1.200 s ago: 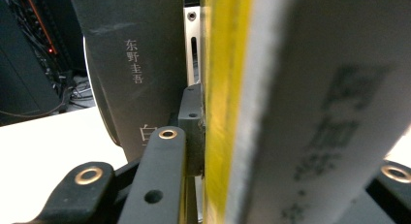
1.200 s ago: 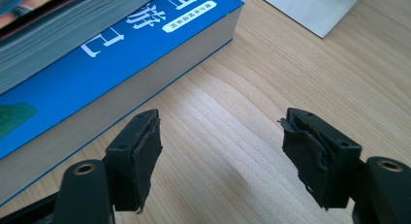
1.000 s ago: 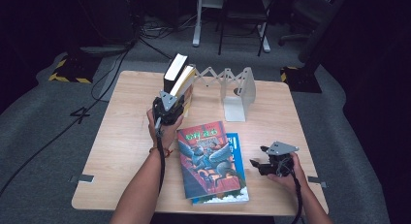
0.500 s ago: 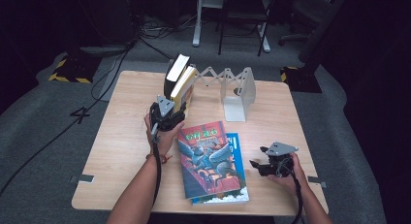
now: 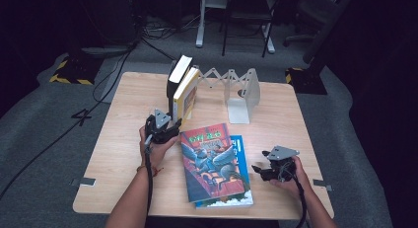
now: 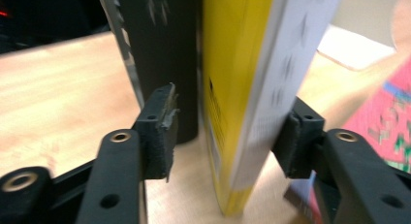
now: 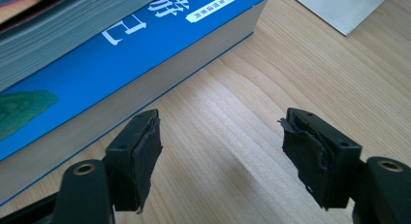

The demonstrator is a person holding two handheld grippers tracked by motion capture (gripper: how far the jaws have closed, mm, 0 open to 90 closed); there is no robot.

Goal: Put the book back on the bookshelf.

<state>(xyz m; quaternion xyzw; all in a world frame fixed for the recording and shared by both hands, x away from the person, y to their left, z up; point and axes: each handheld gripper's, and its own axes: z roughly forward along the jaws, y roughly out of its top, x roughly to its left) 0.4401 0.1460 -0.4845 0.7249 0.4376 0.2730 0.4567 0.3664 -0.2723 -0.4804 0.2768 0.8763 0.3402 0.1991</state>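
A: Nearest?
B: Right gripper (image 5: 268, 170), low on the wooden worktop (image 5: 123, 139). Fingers (image 7: 140, 156) spread wide, holding nothing. Only bare pale wood grain between them.

A: And just past those?
B: Thick blue book (image 7: 121, 54), lying flat. White letters on a smooth cover, a long pale page edge facing the fingers. Close, but not touching.

A: On top of the blue one?
B: Red picture book (image 5: 212, 161), flat too, bigger, covering most of it. Only a blue strip peeking out at the right and the bottom.

A: Further up?
B: Left gripper (image 5: 166, 129), held in a hand (image 5: 155, 149), at the foot of two standing books. Fingers (image 6: 157, 132) apart, one on each side of the yellow book (image 6: 232, 88). Right finger up against its white cover side. Left finger off it, a gap there, near the black book (image 6: 165, 54).

A: Those two books?
B: Standing side by side, leaning a little. Yellow one thin and shiny. Black one dark and thick, white pages showing on top.

A: Holding them up?
B: White book rack (image 5: 236, 90), at the far side. Flat end plate, zigzag folding bars across. Both books at its left end. Rest of the rack bare.

A: Farthest?
B: Grey floor, cables, chair legs, all dim.
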